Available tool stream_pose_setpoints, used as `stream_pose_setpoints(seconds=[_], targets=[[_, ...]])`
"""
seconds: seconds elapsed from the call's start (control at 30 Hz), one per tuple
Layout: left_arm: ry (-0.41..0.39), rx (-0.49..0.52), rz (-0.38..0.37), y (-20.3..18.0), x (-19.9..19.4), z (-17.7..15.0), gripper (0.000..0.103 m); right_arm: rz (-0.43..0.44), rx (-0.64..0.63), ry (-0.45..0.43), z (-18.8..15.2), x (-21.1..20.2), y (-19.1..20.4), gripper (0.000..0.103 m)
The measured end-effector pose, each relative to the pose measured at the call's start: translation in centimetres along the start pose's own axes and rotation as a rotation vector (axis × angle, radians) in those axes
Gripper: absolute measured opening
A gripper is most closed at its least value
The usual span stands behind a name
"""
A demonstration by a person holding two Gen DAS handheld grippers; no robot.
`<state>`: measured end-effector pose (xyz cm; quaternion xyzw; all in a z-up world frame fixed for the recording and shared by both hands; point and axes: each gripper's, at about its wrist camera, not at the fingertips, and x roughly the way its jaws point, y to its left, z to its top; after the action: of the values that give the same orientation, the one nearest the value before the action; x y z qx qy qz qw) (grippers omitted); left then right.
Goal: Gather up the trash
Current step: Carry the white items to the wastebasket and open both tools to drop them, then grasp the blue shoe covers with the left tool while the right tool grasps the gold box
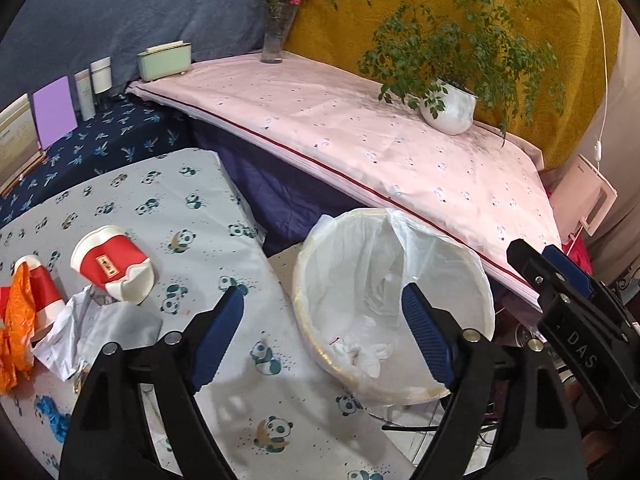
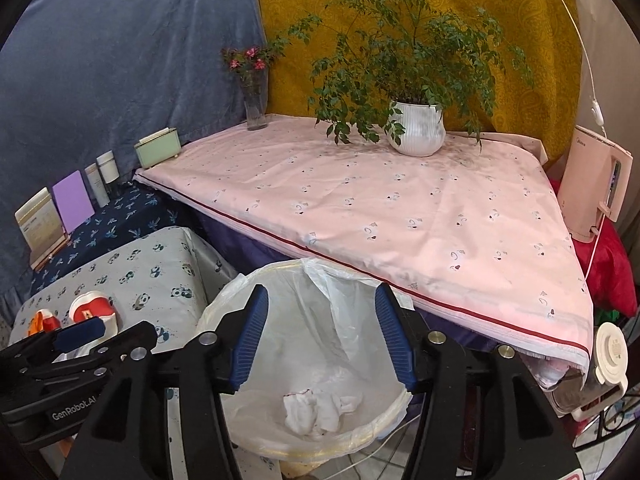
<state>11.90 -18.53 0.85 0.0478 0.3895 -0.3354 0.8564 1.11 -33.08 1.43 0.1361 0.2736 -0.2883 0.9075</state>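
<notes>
White liner: a plastic bag lines the trash bin (image 2: 256,432), which stands on the floor between the panda-print table (image 1: 192,208) and the pink-covered table (image 2: 380,208).
Inside the bin: crumpled white tissue (image 2: 316,408).
Left gripper (image 1: 324,336): fingers apart, empty, over the panda table's edge beside the bin.
Right gripper (image 2: 320,340): fingers apart, empty, above the bin's mouth.
Remaining trash: red-and-white paper cup (image 1: 114,264) on its side, crumpled paper (image 1: 80,332), orange wrapper (image 1: 18,320), a second red cup (image 1: 40,284).
Surroundings: potted plant (image 2: 418,128), flower vase (image 2: 255,108), pink kettle (image 2: 596,196).
</notes>
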Motion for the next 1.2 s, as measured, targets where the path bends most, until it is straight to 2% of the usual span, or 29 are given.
stream_pose_setpoints(seconds=[0.33, 0.73, 1.2], targets=[[-0.031, -0.093, 0.067, 4.4, -4.1, -1.8, 0.086, 0.053, -0.05, -0.02, -0.2, -2.7, 3.6, 0.059], [-0.056, -0.211, 0.189, 11.5, -9.2, -5.1, 0.087, 0.168, -0.152, -0.012, -1.8, -5.5, 11.0, 0.06], [-0.041, -0.346, 0.302, 18.4, -12.4, -9.6, 0.088, 0.279, -0.254, 0.05, -5.2, -6.7, 18.2, 0.06]])
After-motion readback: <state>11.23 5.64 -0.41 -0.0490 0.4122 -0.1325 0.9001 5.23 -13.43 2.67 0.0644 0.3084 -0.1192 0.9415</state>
